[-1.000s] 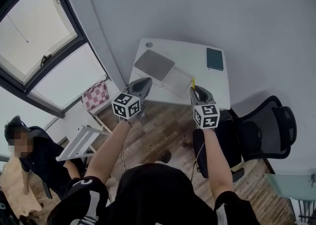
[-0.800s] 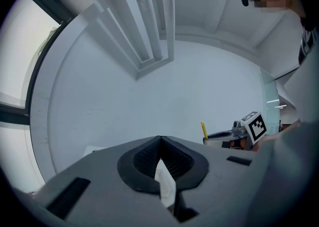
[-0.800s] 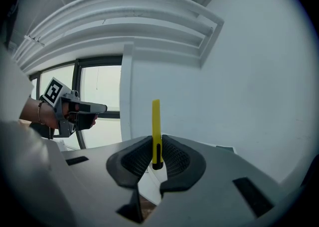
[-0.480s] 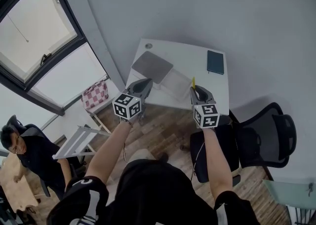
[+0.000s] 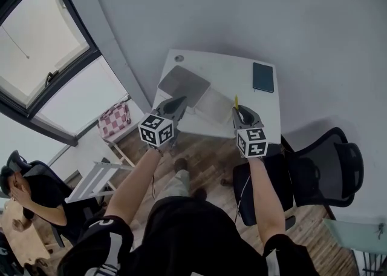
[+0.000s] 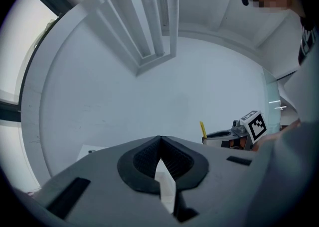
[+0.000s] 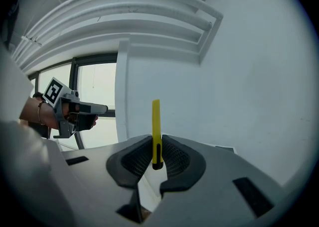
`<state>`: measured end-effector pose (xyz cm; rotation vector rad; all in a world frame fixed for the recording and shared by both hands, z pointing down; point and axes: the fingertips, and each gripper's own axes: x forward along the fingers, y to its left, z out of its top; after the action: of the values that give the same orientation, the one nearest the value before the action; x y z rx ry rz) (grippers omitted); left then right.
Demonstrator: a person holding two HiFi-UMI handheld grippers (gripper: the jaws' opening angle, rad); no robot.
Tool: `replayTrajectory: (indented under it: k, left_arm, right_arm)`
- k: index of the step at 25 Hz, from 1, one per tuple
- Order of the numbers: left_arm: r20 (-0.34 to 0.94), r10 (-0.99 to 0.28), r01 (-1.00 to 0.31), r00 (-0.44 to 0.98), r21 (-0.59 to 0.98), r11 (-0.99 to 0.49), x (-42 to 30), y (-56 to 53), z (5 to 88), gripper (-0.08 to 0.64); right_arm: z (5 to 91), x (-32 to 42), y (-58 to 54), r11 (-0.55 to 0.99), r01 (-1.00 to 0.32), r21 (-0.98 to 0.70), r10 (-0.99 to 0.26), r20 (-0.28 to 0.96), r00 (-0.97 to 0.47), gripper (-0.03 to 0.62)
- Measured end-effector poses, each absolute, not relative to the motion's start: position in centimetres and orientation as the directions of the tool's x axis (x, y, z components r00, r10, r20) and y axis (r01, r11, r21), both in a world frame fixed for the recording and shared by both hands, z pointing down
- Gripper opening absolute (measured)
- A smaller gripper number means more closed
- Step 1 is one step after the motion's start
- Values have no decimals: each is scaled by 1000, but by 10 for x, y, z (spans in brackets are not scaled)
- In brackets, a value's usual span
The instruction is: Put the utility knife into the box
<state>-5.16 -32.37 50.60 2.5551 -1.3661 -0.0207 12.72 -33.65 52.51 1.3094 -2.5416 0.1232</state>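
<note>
The right tongs (image 7: 156,144) are pinching a seemingly light, stiff, slick knife (image 7: 156,119) by its end; the left tongs (image 6: 160,141) are sitting together, empty.

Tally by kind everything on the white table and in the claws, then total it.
Utility knife, yellow, in the right claw: 1
Box with grey lid: 1
Dark notebook: 1
Small round item: 1
Total: 4
</note>
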Motion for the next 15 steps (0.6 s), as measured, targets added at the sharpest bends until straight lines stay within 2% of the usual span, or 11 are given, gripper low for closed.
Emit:
replayTrajectory:
  k: [15]
  left_arm:
    - [105,-768,-766,632,235,-598,-67,-414,514,26]
  right_arm:
    - [535,106,-408,528,-848,47,-814,315,-489,71]
